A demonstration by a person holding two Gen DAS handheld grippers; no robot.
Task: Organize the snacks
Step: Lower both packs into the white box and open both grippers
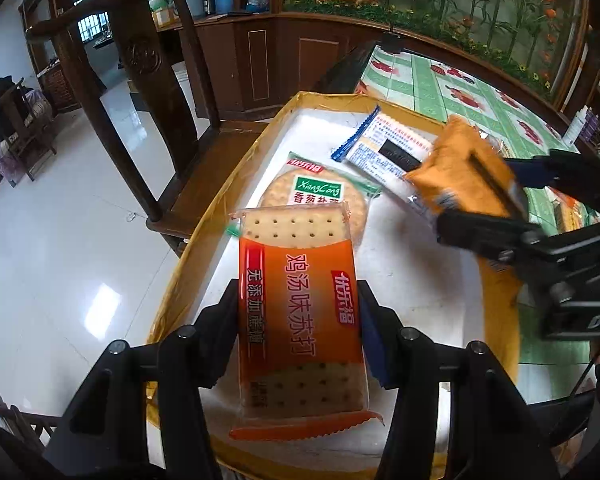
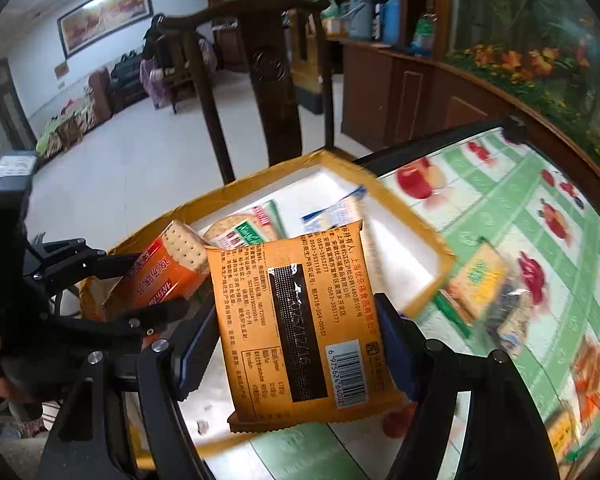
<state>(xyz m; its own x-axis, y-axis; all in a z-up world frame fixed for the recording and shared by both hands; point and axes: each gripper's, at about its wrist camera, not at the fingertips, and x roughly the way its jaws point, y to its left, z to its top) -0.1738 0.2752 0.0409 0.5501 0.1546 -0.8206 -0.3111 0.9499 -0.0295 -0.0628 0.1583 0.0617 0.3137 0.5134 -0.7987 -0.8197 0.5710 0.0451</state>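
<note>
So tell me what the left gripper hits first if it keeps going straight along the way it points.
Probably the round cracker packet lying in the yellow-rimmed box. The left gripper, shut on the orange soda cracker pack, angles down toward it. Depth is unclear, so it might reach the box floor first.

glossy plastic cracker packet (image 1: 300, 312); cardboard box (image 1: 220, 216); dark wood chair (image 1: 148, 76)

Left tongs (image 1: 298, 316) clamped shut, angled downward, right tongs (image 2: 300, 344) likewise, side by side
</note>
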